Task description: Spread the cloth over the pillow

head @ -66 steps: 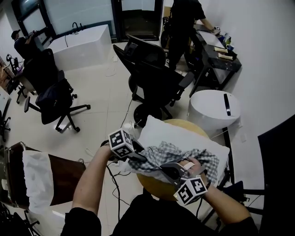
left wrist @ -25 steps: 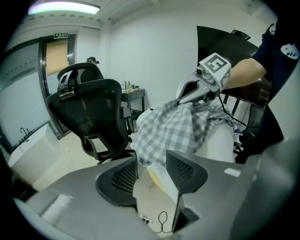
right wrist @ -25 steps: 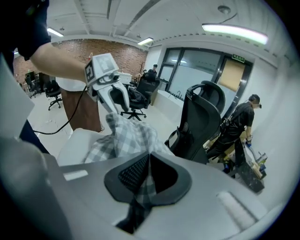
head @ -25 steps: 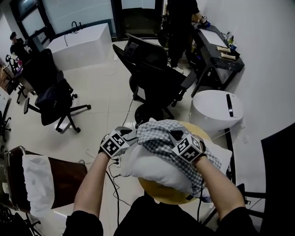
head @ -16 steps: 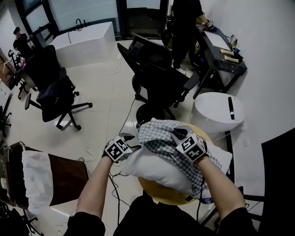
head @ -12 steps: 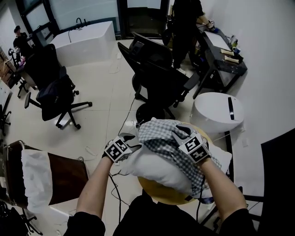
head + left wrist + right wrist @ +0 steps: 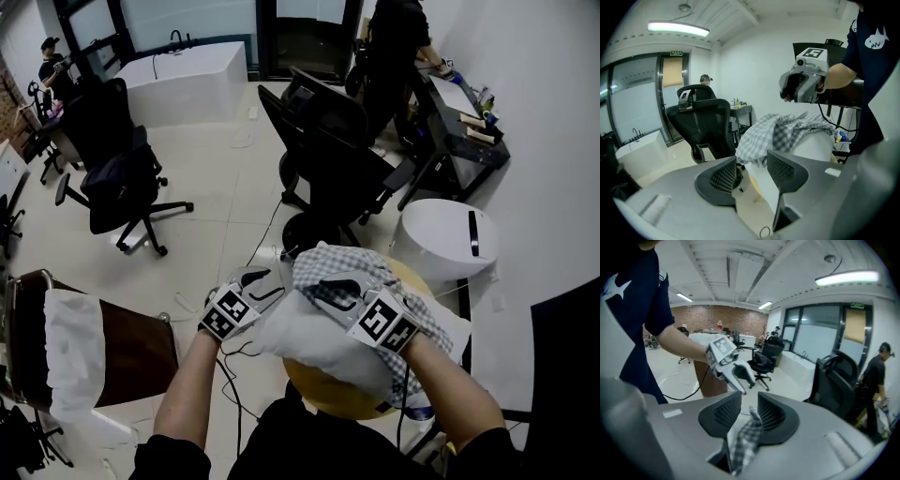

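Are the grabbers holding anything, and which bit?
Nothing is gripped. The right gripper has just opened its jaws; a fold of the checked cloth lies loose between them. The left gripper, jaws just closing slightly, is open and empty.

The person wears a dark navy T-shirt [image 7: 869,70] with short sleeves [image 7: 658,305] and a white print [image 7: 875,40] on the chest. The left gripper [image 7: 260,279] and the right gripper [image 7: 330,284] are smooth grey plastic shells, each with 2 broad jaws lined with black ribbed pads [image 7: 725,177]. On each gripper sits a white cube [image 7: 228,314] that bears black square markers. A thin black cable [image 7: 697,390] hangs from the left gripper.
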`<state>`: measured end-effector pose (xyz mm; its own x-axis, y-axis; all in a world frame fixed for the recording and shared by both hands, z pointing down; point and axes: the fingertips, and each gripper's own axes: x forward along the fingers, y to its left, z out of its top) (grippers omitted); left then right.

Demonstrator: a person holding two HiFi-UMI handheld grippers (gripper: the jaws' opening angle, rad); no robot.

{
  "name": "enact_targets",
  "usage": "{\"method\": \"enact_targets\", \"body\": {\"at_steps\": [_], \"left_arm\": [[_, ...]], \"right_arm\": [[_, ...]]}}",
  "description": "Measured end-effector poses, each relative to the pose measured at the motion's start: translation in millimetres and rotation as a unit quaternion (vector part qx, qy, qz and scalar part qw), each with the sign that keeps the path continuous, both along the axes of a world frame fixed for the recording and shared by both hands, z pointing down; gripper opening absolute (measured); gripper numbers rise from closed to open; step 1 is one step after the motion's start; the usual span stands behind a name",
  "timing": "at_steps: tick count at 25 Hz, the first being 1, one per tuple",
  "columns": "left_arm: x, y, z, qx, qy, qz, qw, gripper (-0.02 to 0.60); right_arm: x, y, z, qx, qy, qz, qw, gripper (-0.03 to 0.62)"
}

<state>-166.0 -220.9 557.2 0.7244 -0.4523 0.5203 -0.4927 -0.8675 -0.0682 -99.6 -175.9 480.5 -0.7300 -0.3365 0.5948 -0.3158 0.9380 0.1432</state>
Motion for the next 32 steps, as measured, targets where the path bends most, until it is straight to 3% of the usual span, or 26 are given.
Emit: {"method": "enact_targets", "body": {"at_steps": [3, 7, 13, 23, 25, 27, 32], "left_arm": [[-5.3, 3.8, -16.2, 0.016, 0.009, -0.005, 0.9998, 0.195], [-9.7, 10.5, -26.9, 0.025, 0.023, -0.01, 0.9994, 0.195], [-15.4, 26.5, -24.3, 0.026, 0.023, -0.008, 0.9994, 0.195], [-21.9, 40.5, -3.1, 0.007, 0.017, -0.01, 0.9998, 0.195], [-20.9, 43.9, 3.1, -0.001, 0.013, -0.006, 0.9999, 0.195], [-20.1, 47.1, 8.0, -0.006, 0.011, -0.003, 0.9999, 0.195], [-13.7, 47.9, 12.7, -0.013, 0.009, 0.007, 0.9999, 0.195]], "right_arm": [[-28.4, 17.4, 35.4, -0.046, 0.04, -0.044, 0.997, 0.12], [-38.5, 14.0, 86.5, -0.079, 0.103, -0.035, 0.991, 0.12], [-32.0, -18.2, 117.6, -0.029, 0.183, -0.006, 0.983, 0.123], [-9.5, -29.3, 170.1, -0.027, 0.301, -0.016, 0.953, 0.15], [-6.0, -32.0, 172.9, -0.012, 0.313, -0.014, 0.95, 0.129], [-2.9, -33.2, 172.3, 0.004, 0.316, -0.011, 0.949, 0.008], [-6.1, -38.3, 134.3, 0.007, 0.229, 0.04, 0.972, 0.008]]}}
